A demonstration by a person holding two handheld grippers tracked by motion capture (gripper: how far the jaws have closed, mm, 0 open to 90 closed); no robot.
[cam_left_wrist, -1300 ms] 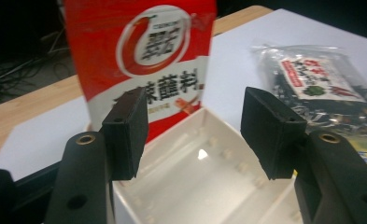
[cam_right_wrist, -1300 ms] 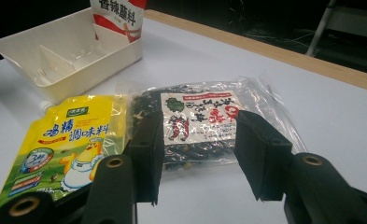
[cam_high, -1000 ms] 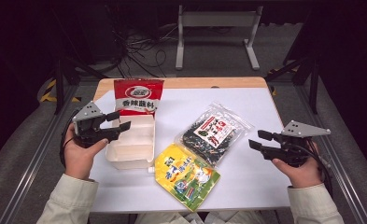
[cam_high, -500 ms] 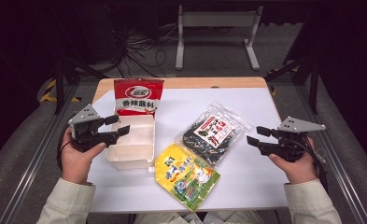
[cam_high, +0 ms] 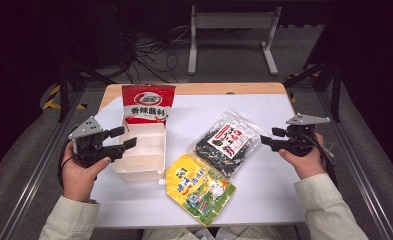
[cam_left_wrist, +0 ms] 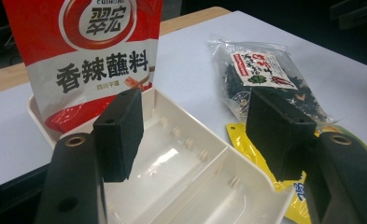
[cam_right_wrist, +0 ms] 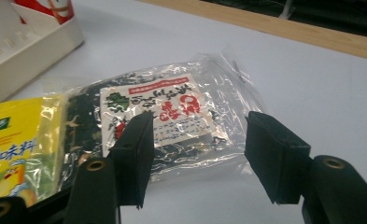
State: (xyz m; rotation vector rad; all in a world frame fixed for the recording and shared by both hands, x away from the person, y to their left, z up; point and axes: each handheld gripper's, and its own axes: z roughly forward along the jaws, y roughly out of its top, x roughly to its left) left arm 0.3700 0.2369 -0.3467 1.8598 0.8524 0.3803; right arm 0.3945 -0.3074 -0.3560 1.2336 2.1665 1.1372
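I am holding my left gripper (cam_high: 125, 138) over the white tray's (cam_high: 139, 170) left rim, jaws wide, empty. My right gripper (cam_high: 269, 137) is hovering right of the seaweed bag (cam_high: 226, 142), far right of the tray, jaws wide.

The person's left hand (cam_high: 79, 172) gripped the left tool (cam_high: 123, 139) at the left side of the high view, its jaws spread wide apart and holding nothing. The right hand (cam_high: 304, 159) held the right tool (cam_high: 268, 138) at the right side, jaws likewise parted and empty. Both pale-sleeved forearms entered from below.
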